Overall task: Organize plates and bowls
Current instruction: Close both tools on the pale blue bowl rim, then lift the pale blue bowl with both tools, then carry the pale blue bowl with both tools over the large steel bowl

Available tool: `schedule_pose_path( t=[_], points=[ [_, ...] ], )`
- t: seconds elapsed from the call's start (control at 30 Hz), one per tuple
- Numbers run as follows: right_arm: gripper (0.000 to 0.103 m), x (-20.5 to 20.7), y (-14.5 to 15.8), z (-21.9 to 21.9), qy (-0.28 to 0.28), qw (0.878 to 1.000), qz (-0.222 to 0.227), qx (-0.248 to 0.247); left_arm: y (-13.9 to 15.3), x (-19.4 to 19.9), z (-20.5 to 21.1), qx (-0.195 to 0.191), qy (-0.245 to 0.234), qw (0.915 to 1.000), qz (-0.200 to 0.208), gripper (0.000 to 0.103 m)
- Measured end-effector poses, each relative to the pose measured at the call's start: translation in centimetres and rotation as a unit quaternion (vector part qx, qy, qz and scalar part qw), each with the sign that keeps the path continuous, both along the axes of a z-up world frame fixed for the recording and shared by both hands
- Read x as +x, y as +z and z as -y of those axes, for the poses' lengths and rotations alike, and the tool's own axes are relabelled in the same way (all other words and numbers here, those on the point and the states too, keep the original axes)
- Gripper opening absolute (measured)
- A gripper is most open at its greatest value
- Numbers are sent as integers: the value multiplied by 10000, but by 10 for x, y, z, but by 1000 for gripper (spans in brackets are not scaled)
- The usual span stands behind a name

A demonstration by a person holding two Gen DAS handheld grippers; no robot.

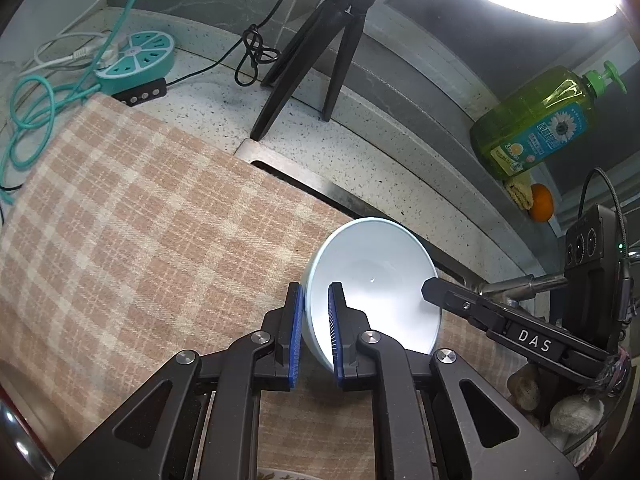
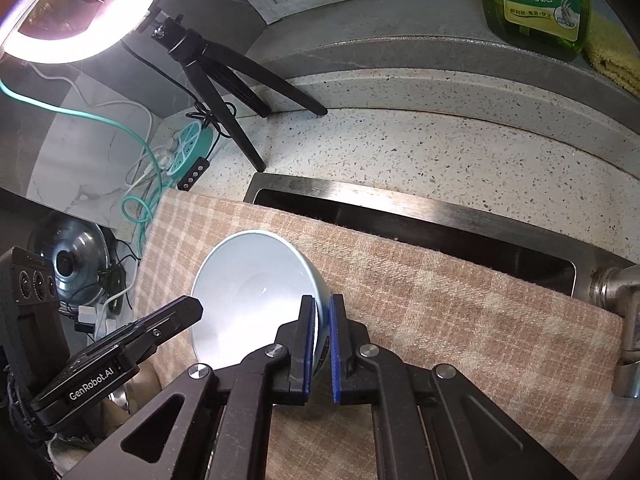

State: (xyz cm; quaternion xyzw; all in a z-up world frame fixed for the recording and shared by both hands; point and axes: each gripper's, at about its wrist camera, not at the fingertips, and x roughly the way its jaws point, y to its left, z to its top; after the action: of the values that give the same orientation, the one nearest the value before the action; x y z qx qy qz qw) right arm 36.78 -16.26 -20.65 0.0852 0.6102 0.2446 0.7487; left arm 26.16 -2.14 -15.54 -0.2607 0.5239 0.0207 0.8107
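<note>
A pale blue bowl (image 1: 372, 280) is held above the checked cloth (image 1: 140, 220), tilted. My left gripper (image 1: 316, 320) is shut on its left rim, one blue pad inside and one outside. My right gripper (image 2: 323, 328) is shut on the opposite rim of the same bowl (image 2: 248, 280). The right gripper's finger (image 1: 448, 296) shows in the left wrist view on the bowl's right edge. The left gripper's finger (image 2: 176, 312) shows in the right wrist view at the bowl's left edge.
The cloth (image 2: 440, 300) covers part of a steel sink (image 2: 400, 216) with a tap (image 2: 624, 288) at the right. A black tripod (image 1: 320, 52), teal power strip (image 1: 136, 60) with cables, green soap bottle (image 1: 540, 120) and an orange (image 1: 541, 202) stand around the speckled counter.
</note>
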Motion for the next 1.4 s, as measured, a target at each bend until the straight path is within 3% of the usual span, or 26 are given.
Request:
schedule_pose_path(
  t=[0.77, 1.4],
  points=[
    [6, -21, 44, -18, 6, 9995, 328, -20, 40, -24, -18, -84, 133, 9988, 471, 11],
    [6, -71, 79, -66, 252, 9979, 597, 40, 64, -83, -55, -95, 340, 9965, 759, 11]
  ],
)
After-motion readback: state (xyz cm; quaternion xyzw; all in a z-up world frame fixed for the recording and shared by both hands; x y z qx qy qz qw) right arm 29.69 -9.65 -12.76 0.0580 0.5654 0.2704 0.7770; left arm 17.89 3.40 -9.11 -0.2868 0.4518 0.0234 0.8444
